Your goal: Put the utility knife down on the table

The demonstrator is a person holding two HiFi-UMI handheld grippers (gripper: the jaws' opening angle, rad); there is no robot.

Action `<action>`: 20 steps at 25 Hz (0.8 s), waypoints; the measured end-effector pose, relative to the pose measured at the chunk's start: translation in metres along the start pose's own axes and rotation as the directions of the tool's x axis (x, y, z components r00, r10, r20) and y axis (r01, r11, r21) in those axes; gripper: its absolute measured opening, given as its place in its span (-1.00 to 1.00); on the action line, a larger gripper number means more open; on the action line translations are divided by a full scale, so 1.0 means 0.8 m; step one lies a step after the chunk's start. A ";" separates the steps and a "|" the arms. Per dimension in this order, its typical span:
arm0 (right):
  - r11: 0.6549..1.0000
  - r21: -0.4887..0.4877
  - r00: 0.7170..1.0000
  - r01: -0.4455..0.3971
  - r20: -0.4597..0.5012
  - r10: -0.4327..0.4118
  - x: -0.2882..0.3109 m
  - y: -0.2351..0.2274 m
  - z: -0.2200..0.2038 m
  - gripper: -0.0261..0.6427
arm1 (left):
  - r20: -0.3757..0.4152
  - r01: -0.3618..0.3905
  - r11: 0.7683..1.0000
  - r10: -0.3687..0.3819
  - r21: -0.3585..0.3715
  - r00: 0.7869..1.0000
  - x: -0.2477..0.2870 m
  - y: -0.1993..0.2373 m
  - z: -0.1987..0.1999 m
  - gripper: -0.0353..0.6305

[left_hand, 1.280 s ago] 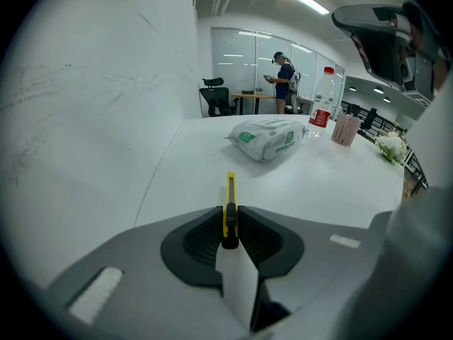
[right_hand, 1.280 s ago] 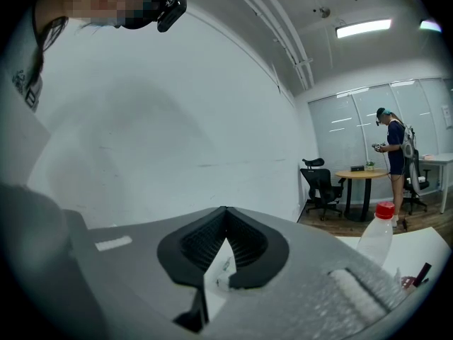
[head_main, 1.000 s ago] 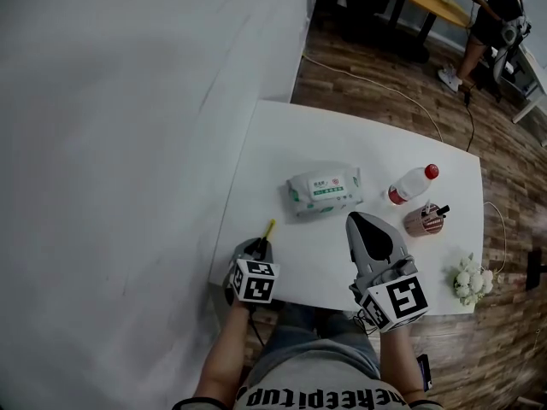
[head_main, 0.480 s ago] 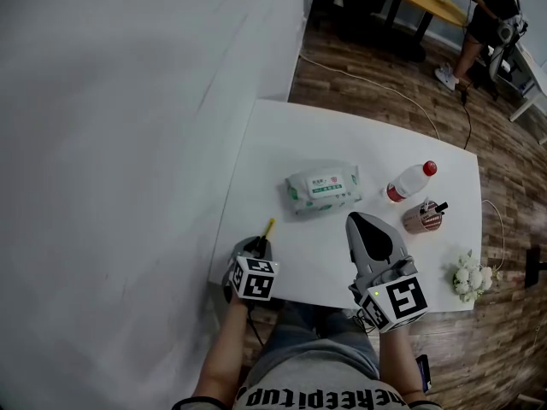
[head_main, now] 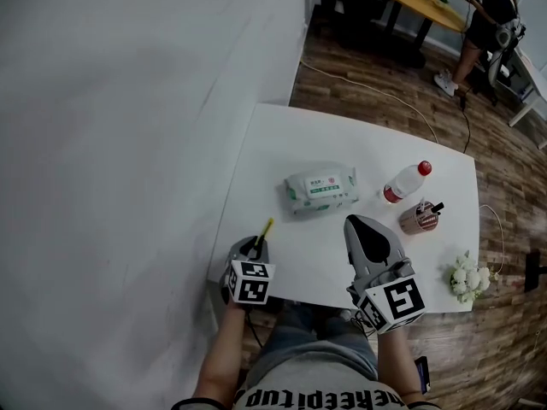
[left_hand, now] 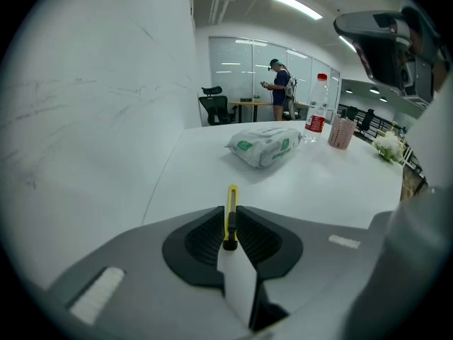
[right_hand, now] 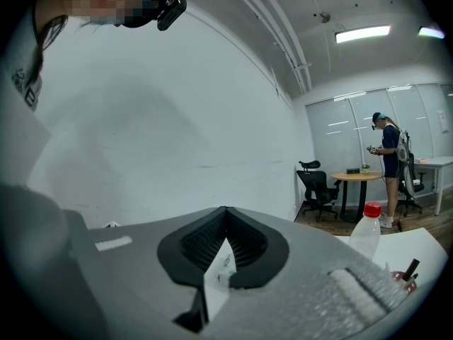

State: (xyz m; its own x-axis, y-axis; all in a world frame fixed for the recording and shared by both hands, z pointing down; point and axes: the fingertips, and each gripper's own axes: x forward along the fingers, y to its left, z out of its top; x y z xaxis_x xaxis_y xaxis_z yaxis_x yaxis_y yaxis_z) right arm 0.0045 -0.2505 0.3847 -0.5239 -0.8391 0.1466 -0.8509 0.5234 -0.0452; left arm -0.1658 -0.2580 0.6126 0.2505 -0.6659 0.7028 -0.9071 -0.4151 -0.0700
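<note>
Slim yellow utility knife [left_hand: 230, 214] — black slider

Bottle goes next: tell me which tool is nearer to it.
Right. The right tool sits just short of the bottle; the left tool, gripping the utility knife, is at the table's left edge.

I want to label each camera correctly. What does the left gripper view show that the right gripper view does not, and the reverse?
Only the left gripper view: the yellow utility knife clamped in the left gripper, the pack of wipes and the white flowers.
Only the right gripper view: the right gripper seen along its jaws, shut on nothing, and the black headgear of the person holding it, seen from below.
Both: the red-capped bottle and a person standing by a round table far behind.
</note>
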 end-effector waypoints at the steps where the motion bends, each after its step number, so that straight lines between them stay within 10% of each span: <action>1: 1.000 -0.001 1.000 -0.002 0.003 0.002 -0.002 0.000 0.001 -0.92 | 0.019 -0.012 1.000 0.012 -0.004 1.000 -0.004 0.001 0.004 -0.71; 20: 0.997 -0.027 0.997 -0.070 0.032 0.070 -0.041 0.016 0.009 -0.92 | 0.348 -0.033 0.990 0.078 -0.134 0.934 -0.138 -0.023 0.095 -0.84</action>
State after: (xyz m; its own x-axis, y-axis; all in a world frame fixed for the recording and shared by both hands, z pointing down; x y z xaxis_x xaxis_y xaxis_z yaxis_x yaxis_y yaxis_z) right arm 0.0103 -0.2176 0.3719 -0.5834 -0.8045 0.1117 -0.8111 0.5842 -0.0288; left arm -0.1509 -0.2235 0.4823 0.2804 -0.8702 0.4051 -0.9521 -0.3057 0.0024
